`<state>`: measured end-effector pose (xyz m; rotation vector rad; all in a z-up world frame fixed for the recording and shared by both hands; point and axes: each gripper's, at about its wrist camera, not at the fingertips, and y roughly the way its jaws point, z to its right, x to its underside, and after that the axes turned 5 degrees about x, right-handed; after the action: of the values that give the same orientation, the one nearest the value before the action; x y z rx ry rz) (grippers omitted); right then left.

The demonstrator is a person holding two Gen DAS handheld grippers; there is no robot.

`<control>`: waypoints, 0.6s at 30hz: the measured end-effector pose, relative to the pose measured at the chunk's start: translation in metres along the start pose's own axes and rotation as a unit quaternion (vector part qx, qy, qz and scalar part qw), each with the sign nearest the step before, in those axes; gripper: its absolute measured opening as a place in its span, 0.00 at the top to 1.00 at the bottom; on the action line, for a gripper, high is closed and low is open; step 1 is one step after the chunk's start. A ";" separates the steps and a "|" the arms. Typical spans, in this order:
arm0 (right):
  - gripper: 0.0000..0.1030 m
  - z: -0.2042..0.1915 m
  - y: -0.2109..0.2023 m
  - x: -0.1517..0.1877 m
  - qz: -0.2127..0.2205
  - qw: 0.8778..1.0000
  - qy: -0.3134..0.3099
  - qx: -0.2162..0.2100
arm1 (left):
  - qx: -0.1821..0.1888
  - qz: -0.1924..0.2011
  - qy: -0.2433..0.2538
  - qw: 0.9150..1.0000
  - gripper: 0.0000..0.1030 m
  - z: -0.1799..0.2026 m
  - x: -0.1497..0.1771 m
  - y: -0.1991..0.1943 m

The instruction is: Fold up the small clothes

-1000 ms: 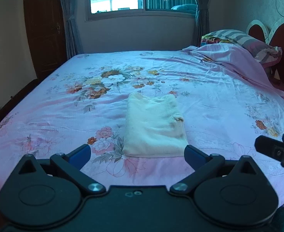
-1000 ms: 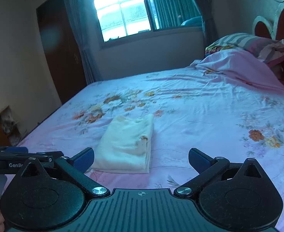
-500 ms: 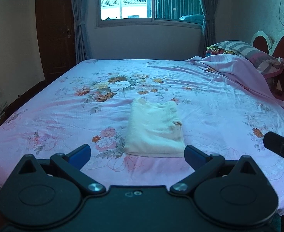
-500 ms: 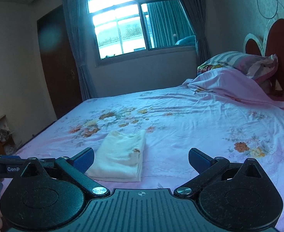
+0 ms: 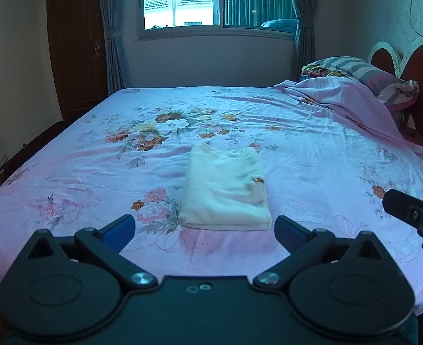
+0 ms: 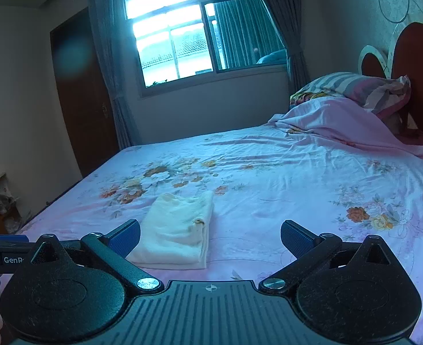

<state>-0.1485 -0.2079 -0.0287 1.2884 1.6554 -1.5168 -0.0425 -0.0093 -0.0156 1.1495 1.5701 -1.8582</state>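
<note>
Garment [image 5: 225,192], cream, folded, lies on bed [image 5: 312,149]; long axis runs away from tools. Left tool [image 5: 205,227] faces it squarely, nearer; right tool [image 6: 210,237] has it left of centre. Both tools wide, holding nothing.

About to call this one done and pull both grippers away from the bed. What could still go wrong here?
1. The cream garment lies folded near the bed's front edge, and both the left gripper and the right gripper are open and empty close by; a careless move might snag it.
2. A small flap sticks up on its right side, so the fold may loosen if brushed.
3. The wrinkled floral sheet could shift the stack if dragged.
</note>
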 end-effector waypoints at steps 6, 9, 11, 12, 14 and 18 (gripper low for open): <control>0.00 0.001 0.002 0.002 -0.003 1.000 0.002 0.000 | 0.004 -0.003 -0.001 1.000 0.01 0.001 0.000 0.003; 0.00 0.001 0.003 0.001 -0.007 1.000 0.002 -0.003 | 0.001 0.000 0.001 1.000 0.01 0.001 0.000 0.002; 0.00 0.001 0.003 0.001 -0.005 1.000 0.003 -0.004 | 0.000 0.001 -0.001 1.000 0.01 0.001 -0.001 0.001; 0.00 0.001 0.003 0.001 -0.005 1.000 0.002 -0.005 | -0.001 0.002 -0.002 1.000 0.01 0.001 -0.001 0.000; 0.00 0.002 0.002 0.001 -0.003 1.000 0.003 -0.004 | -0.003 0.003 -0.003 1.000 0.01 0.000 -0.001 0.000; 0.00 0.003 0.001 0.001 -0.001 1.000 0.004 -0.002 | -0.003 0.006 -0.002 1.000 0.01 0.000 -0.002 -0.001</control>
<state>-0.1485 -0.2103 -0.0309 1.2940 1.6642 -1.5098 -0.0424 -0.0095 -0.0130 1.1504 1.5627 -1.8467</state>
